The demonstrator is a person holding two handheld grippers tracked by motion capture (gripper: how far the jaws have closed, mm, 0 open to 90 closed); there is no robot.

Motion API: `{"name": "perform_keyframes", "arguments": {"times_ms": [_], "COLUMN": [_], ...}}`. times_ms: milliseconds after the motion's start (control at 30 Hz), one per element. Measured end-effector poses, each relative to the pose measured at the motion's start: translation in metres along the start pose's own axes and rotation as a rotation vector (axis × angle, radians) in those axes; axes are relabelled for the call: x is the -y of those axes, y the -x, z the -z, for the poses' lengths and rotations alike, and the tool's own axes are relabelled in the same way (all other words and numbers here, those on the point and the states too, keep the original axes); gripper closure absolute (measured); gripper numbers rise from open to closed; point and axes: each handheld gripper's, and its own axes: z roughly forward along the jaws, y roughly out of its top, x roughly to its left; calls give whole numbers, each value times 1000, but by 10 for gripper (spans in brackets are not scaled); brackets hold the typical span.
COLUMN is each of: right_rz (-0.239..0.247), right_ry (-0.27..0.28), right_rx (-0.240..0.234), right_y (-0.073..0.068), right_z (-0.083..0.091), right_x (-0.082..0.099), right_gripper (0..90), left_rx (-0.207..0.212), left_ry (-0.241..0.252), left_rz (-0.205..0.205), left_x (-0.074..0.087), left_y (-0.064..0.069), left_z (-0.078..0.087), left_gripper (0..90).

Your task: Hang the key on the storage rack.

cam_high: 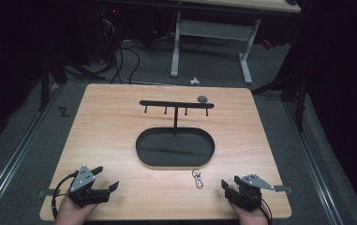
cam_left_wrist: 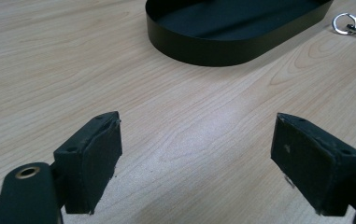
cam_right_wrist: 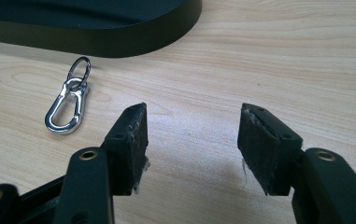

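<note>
Currently pre-pickup: left gripper (cam_high: pixel 105 185) and right gripper (cam_high: pixel 226 185) both gape empty; the clip (cam_high: pixel 197 178) awaits a right-hand reach, likely bound for the rack (cam_high: pixel 176 105).

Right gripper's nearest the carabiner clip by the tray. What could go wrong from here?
1. The carabiner clip lies flat on the table; the open right gripper may skid it rather than pinch it.
2. It lies close to the black oval tray, so a nudge could push it against the wall.
3. The hook rack stands on one thin post; bumping it while hanging could tip it. The left gripper is open, well clear.
</note>
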Motion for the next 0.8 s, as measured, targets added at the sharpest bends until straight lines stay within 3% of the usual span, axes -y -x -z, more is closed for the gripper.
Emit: {"name": "perform_keyframes", "arguments": {"times_ms": [333, 800], "right_rz": [-11, -9], "right_ry": [4, 2], "right_rx": [20, 10], "right_y": [2, 4], "right_z": [5, 5], "right_x": [4, 4], "right_gripper": [431, 425], "left_rx": [9, 7], "left_ry": [10, 1], "left_rz": [13, 11], "left_x": [-5, -2], "left_y": [-2, -2], "left_z": [-4, -3], "left_gripper": [170, 170]}}
